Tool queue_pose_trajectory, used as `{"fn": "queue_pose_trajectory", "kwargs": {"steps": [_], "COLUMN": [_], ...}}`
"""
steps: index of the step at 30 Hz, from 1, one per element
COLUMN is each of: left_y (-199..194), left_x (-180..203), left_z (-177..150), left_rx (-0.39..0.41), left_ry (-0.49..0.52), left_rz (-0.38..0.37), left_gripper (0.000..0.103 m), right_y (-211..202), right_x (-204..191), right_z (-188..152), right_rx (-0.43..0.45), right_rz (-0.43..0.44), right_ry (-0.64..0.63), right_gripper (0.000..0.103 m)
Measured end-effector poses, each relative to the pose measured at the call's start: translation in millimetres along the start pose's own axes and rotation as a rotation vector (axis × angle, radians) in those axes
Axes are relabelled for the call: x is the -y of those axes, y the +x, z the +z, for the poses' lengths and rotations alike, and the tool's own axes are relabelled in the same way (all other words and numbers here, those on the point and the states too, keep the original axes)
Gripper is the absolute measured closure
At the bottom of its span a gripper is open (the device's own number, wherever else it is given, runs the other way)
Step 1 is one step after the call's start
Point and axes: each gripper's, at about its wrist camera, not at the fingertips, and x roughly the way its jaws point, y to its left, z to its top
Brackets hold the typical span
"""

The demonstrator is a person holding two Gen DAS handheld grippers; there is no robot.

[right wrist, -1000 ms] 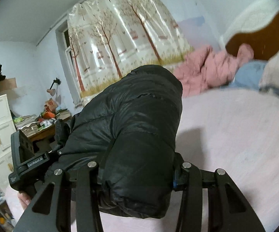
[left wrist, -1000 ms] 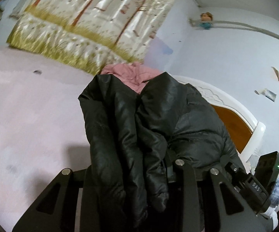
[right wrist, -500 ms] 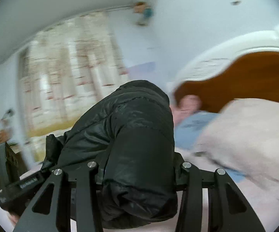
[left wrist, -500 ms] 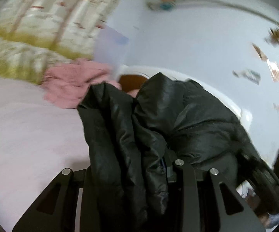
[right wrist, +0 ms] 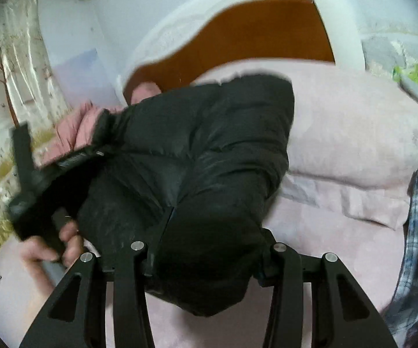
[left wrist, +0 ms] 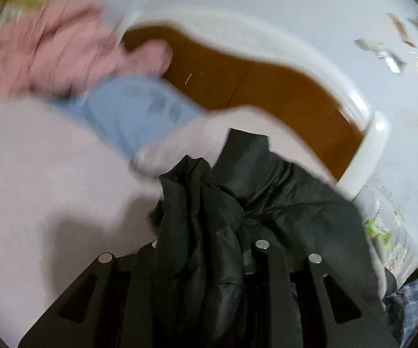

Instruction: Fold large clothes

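Both grippers are clamping the black puffer jacket (right wrist: 197, 156), left gripper (left wrist: 203, 249) on a thin bunch, right gripper (right wrist: 206, 249) on a thick roll. It's hanging over the bed (right wrist: 353, 121), headboard (left wrist: 237, 81) at 12 o'clock. Risk: slick fabric slipping out, fold unrolling.

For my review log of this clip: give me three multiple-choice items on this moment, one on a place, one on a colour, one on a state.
1. Where does the pink garment lie?
A. on the bed by the headboard
B. on the floor
C. between the right gripper's jaws

2. What colour is the jacket being handled?
A. red
B. black
C. white

3. What is the state of the right gripper?
A. open and empty
B. out of view
C. shut on the jacket

Answers: 1 A, it sits on the pink bedding near the brown headboard. 2 B, the puffy fabric is black. 3 C, the jacket's bulk fills the gap between its jaws.
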Motion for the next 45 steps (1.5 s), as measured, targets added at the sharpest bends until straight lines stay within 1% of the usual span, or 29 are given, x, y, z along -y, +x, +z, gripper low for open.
{"fn": "queue_pose_trajectory", "kwargs": {"steps": [2,4,7,8,9,11,12,14,17,18,19,21,22,23,24,25,26,27,29,31,33,35,37,39,40,41,42,43,45], "left_y": [15,12,-7,-17,-25,-37,-40,-39,-29,-25,-23,-17,-15,-13,-7,-2,-3,-5,-11,-7,4,8,7,-2,-11,-24,-39,-50,-91], "left_x": [-7,-4,-5,-5,-5,-4,-5,-17,-41,-50,-56,-69,-75,-79,-80,-78,-70,-56,-26,-9,-2,6,14,22,33,50,65,73,89], "left_z": [-8,-7,-10,-9,-8,-6,-6,-4,-18,-24,-28,-34,-35,-38,-41,-42,-40,-35,-33,-38,-47,-52,-49,-46,-45,-44,-44,-43,-40], "left_rx": [-0.068,-0.083,-0.046,-0.033,-0.030,-0.046,-0.048,-0.083,-0.236,-0.287,-0.301,-0.317,-0.306,-0.281,-0.276,-0.290,-0.279,-0.272,-0.281,-0.320,-0.373,-0.382,-0.364,-0.306,-0.255,-0.180,-0.106,-0.041,0.103], "left_ry": [0.061,0.098,0.064,0.060,0.067,0.076,0.067,0.013,-0.145,-0.221,-0.260,-0.311,-0.330,-0.338,-0.335,-0.336,-0.314,-0.255,-0.139,-0.127,-0.155,-0.114,-0.071,0.006,0.097,0.244,0.350,0.407,0.448], "left_rz": [0.055,0.097,0.198,0.207,0.206,0.217,0.233,0.258,0.192,0.148,0.089,0.042,0.021,-0.029,-0.111,-0.162,-0.183,-0.202,-0.208,-0.215,-0.193,-0.148,-0.109,-0.033,0.021,0.089,0.153,0.193,0.213], "left_gripper": [0.069,0.063,0.036,0.023,0.016,0.008,0.003,0.000,0.000,0.000,0.000,0.000,0.000,0.010,0.033,0.041,0.054,0.062,0.065,0.065,0.063,0.056,0.045,0.034,0.033,0.028,0.022,0.021,0.016], "right_y": [-1,-4,-9,-11,-13,-14,-14,-15,-13,-6,7,41,49,57,56,50,39,31,0,-35,-63,-64,-57,-49,-45,-44,-48,-50,-60], "right_x": [2,-4,-22,-20,-10,8,17,31,51,54,56,66,72,76,78,77,76,75,69,60,62,65,77,70,65,59,54,52,41], "right_z": [-4,-8,-4,-2,4,13,18,24,26,24,24,15,11,6,5,6,3,-2,-20,-29,-30,-26,-25,-19,-17,-19,-18,-17,-15], "right_rx": [-0.048,-0.062,-0.084,-0.070,-0.062,-0.056,-0.050,-0.015,0.064,0.055,0.010,-0.174,-0.216,-0.249,-0.248,-0.224,-0.201,-0.206,-0.196,-0.117,-0.026,0.012,0.014,0.011,0.004,0.001,0.011,0.021,0.047], "right_rz": [0.023,0.011,0.010,0.038,0.078,0.171,0.204,0.213,0.198,0.184,0.172,0.199,0.256,0.340,0.352,0.329,0.314,0.311,0.293,0.225,0.118,0.004,-0.089,-0.101,-0.126,-0.151,-0.166,-0.172,-0.190], "right_ry": [0.020,0.013,-0.078,-0.080,-0.056,0.010,0.032,0.068,0.126,0.128,0.127,0.193,0.258,0.330,0.359,0.348,0.345,0.363,0.405,0.356,0.324,0.284,0.301,0.249,0.169,0.122,0.094,0.078,0.006], "right_gripper": [0.052,0.049,0.043,0.040,0.036,0.014,0.013,0.013,0.008,0.001,0.000,0.001,0.010,0.030,0.040,0.056,0.062,0.064,0.065,0.064,0.053,0.037,0.023,0.014,0.012,0.012,0.012,0.012,0.012]}}
